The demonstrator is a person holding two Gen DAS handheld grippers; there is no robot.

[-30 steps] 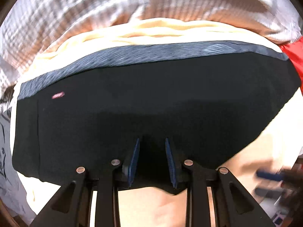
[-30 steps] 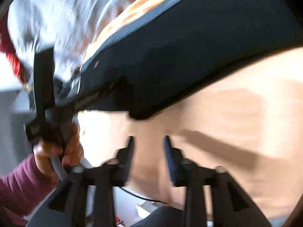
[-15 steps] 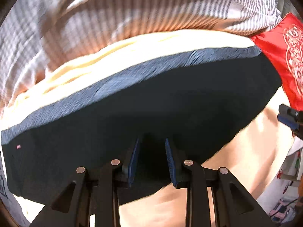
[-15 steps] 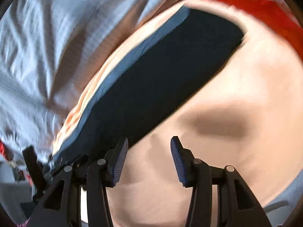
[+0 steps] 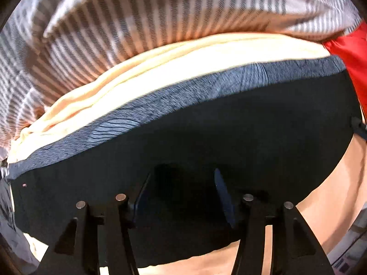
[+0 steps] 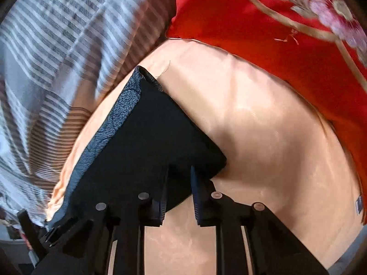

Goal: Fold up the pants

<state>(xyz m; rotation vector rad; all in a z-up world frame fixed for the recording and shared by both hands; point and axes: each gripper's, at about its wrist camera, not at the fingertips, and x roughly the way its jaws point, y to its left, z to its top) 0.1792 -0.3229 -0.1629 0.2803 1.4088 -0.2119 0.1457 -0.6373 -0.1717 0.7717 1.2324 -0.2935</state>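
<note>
1. While my left gripper (image 5: 181, 197) hangs low over the pants (image 5: 206, 160), its two fingers stand spread apart above the dark cloth, gripping nothing that I can see.
2. From the left wrist, the pants lie as a wide, flat, black slab across a peach sheet (image 5: 160, 68), with a mottled blue-grey band (image 5: 183, 94) running along their far edge.
3. Behind that band, a striped grey-and-white blanket (image 5: 137, 23) is bunched up on the sheet, and a red cushion (image 5: 353, 64) sits at the far right, just beside the end of the pants.
4. At the right rim of the left view a small dark part touches the end of the pants; I cannot tell what it is.
5. My right gripper (image 6: 179, 190) has its fingers narrowly parted, straddling the near corner of the pants (image 6: 146, 142); whether the pads actually pinch the cloth I cannot tell.
6. From the right wrist, the pants taper away towards a far corner, with bare sheet (image 6: 263, 137) to their right.
7. Further right, the cushion (image 6: 263, 27), with pink flowers and gold lines, rests on the sheet.
</note>
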